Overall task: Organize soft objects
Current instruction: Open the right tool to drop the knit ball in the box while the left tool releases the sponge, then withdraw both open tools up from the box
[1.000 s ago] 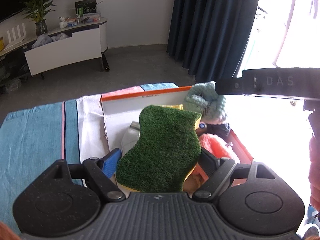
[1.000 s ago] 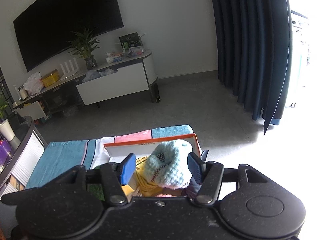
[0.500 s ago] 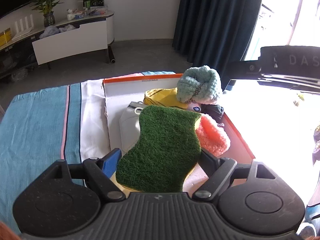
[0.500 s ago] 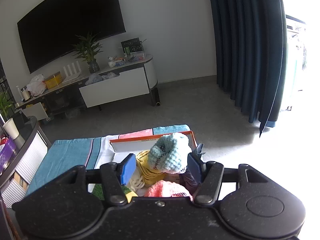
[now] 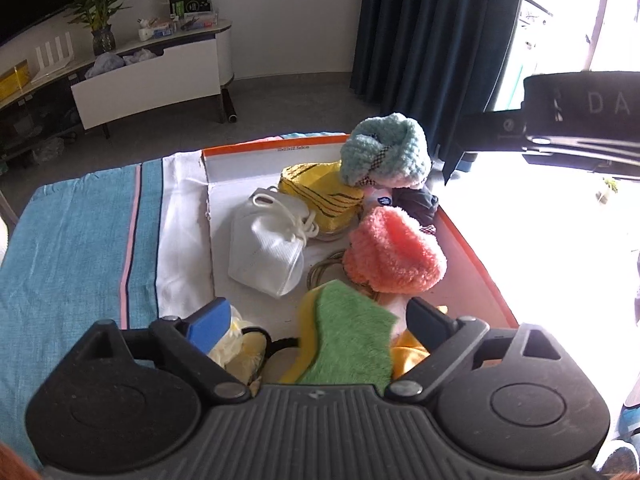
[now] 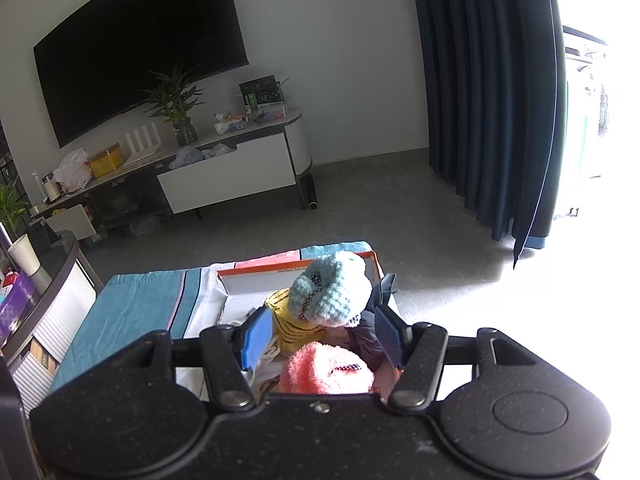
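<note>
Left side first: a blue striped cloth covers the counter, and the orange-rimmed box sits on its right part. Inside the box, a white face mask lies toward the left, touching the yellow striped knit behind it. Centre front, the left claw is spread wide, released, and the green sponge lies loose between its fingers, tipped against other soft things at the near end of the box; neither pad presses it. Moving right, a fluffy pink ball rests just beyond the sponge, a dark cloth behind it, and a pale blue knitted hat is perched on top at the far corner. Over on the right, the right claw hangs above the box, jaws apart, gripping nothing.
</note>
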Demonstrator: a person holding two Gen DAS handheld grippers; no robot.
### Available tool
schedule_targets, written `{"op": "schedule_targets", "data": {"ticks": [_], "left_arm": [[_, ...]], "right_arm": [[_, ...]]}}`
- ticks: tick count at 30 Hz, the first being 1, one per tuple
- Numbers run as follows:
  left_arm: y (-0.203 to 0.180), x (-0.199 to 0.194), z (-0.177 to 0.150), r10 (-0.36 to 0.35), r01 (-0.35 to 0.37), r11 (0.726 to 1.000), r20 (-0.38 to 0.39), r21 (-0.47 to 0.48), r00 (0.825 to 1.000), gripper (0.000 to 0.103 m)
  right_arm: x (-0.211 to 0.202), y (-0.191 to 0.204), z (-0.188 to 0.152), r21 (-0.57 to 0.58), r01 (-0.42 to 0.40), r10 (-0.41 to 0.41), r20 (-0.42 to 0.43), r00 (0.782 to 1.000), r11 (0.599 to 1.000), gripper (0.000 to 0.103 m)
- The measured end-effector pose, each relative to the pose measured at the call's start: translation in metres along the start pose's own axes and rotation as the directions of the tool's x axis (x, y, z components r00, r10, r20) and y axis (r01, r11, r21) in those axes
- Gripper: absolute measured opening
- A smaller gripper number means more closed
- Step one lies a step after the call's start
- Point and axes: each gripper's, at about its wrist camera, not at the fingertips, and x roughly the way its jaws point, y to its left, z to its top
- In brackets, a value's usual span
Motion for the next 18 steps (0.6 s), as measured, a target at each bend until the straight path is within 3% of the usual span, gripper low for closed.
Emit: {"op": "schedule_targets", "data": {"ticks": [18], "left_arm": [[0.006,-0.030,0.003,0.092,-0.090,0.995,0.062,-0.048,0.994,0.102]], "right_arm": [[-0.019,-0.007,-0.018,-0.018,0.012,-0.013,-0.013,1.000,1.000,0.072]]}}
